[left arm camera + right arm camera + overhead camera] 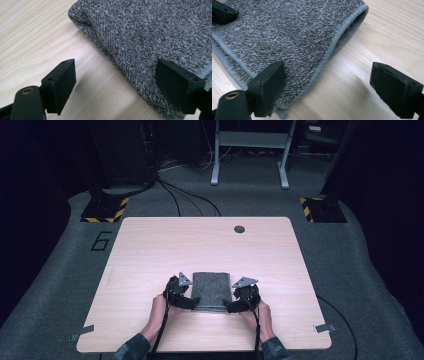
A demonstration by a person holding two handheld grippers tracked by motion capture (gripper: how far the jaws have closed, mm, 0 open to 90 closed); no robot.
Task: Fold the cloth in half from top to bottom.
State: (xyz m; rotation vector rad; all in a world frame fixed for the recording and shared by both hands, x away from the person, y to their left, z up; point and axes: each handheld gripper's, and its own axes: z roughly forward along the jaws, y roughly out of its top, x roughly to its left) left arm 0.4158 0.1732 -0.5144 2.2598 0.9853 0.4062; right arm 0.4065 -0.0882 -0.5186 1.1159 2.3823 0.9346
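The folded grey terry towel (212,290) is seen lying flat on the wooden table (150,250), near the person's edge and roughly centred between the two grippers. It appears folded into several layers, with a stitched hem along the right and near sides and a rounded fold along its left side.

Several risks are judged likely from here. If only the top layer is pinched at either corner, the fold could be peeled open as the towel is lifted or dragged. If the two sides are not taken at the same depth, the towel could be skewed or bunched. A jaw driven down against the table rather than slid under the layers could simply push the cloth away.

The left gripper (116,87) is spread wide and nothing is grasped: one jaw is set over the towel's near left corner, the other over bare wood beside the folded edge. Whether the jaw over the cloth is touching it cannot be told. The right gripper (327,90) is likewise spread wide and empty, with one jaw over the near right corner by the hem and the other above bare table.
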